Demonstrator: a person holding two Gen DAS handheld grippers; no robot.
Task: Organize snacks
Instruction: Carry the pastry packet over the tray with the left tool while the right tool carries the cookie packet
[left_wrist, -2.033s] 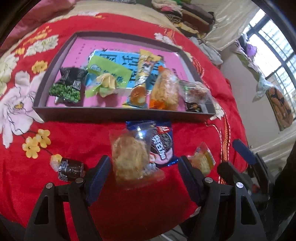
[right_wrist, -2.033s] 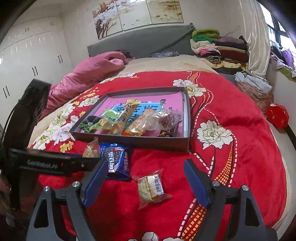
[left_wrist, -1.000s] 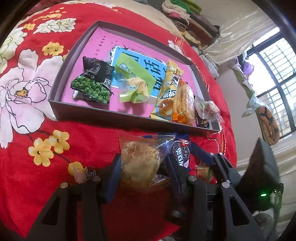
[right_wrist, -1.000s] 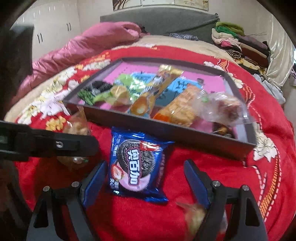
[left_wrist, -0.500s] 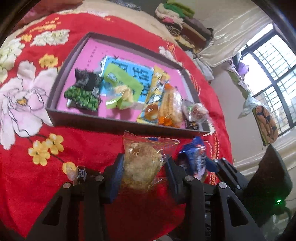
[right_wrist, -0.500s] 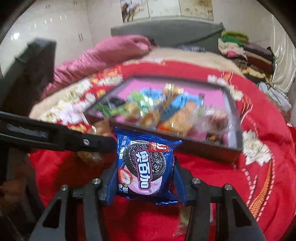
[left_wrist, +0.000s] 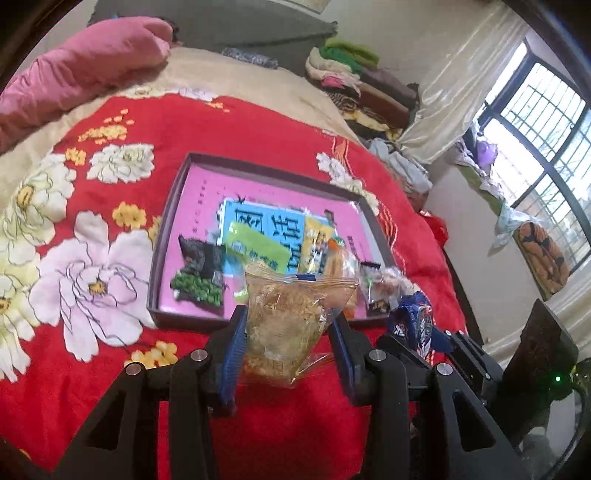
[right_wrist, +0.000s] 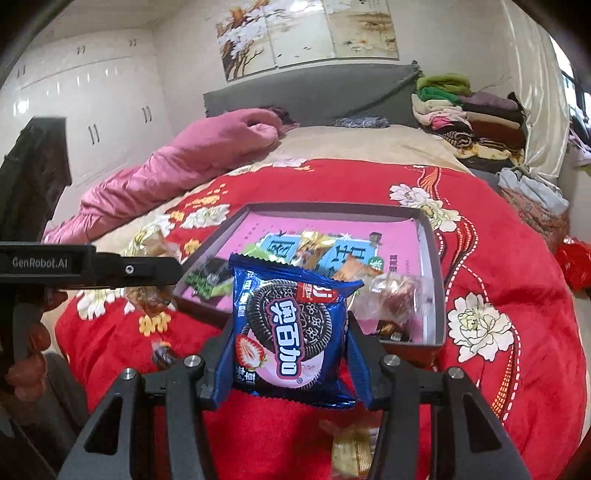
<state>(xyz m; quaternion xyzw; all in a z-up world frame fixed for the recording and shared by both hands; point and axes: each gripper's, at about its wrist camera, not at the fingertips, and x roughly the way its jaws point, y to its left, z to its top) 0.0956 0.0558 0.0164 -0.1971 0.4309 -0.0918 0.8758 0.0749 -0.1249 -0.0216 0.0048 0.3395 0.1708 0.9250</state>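
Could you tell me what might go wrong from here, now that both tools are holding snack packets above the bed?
1. The left tool grips a loose clear pastry bag; it may slip or crush.
2. The near end of the tray is crowded, so the cookie pack in the right tool could land on other snacks.
3. The tools sit close together and could collide.

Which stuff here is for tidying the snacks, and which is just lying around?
For the job:
- clear pastry packet, held in the left gripper
- blue cookie packet, held in the right gripper
- tray of snacks
- wrapped snack on the blanket

Just lying about:
- pink quilt
- folded clothes
- red blanket
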